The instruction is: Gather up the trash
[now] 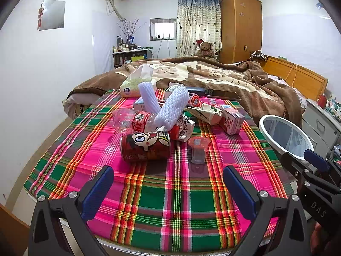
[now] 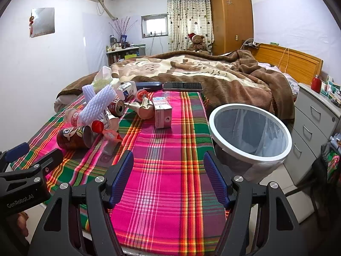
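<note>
Hovering over the tabletop's [image 1: 170, 192] near edge, left gripper [image 1: 168, 183] and right gripper [image 2: 168, 170] are both carrying wide-open jaws, gripping nothing. Trash is sitting heaped toward the far left of the plaid cloth: red can [image 1: 145, 147] lying on its side nearest, clear jelly cup [image 1: 198, 149] just beside it, crushed bottle [image 1: 132, 121] and foam netting [image 1: 172, 108] behind, pink carton [image 2: 163, 115] apart mid-tabletop. White-rimmed bin [image 2: 213, 128] is waiting off the right edge, likely placed for short drops

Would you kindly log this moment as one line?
left gripper open, empty | right gripper open, empty | trash pile on table | bin empty
</note>
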`<state>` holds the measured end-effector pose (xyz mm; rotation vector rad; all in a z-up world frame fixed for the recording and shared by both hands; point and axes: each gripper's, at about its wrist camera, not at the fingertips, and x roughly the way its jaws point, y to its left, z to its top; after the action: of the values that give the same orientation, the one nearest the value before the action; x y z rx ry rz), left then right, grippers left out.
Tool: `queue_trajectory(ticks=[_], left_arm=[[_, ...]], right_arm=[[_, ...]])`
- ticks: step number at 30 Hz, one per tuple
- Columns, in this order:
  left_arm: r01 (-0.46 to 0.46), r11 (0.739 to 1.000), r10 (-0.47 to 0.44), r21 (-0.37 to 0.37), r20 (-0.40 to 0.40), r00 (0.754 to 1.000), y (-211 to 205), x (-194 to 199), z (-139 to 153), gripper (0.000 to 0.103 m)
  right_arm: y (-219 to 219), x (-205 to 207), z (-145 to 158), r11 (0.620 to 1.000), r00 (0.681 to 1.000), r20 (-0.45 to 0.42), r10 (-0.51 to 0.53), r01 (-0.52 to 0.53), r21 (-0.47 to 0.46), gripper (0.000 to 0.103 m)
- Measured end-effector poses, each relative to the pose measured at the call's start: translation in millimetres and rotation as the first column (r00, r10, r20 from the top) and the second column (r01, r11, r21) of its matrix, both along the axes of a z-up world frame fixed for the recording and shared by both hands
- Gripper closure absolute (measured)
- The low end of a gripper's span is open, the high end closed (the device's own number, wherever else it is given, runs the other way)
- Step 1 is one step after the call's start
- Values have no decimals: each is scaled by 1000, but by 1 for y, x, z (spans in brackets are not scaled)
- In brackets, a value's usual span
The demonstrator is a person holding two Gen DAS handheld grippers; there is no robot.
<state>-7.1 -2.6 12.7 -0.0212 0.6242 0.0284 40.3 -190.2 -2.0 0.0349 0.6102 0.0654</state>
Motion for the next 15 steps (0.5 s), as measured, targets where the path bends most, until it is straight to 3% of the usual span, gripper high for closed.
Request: queue_trajectory(ticks=[15], left_arm=[[-1,1000,1,0,-1,1000,0,0,0,0]], right_arm=[[1,-1,0,1000,1000,2,-3,3,-2,33]])
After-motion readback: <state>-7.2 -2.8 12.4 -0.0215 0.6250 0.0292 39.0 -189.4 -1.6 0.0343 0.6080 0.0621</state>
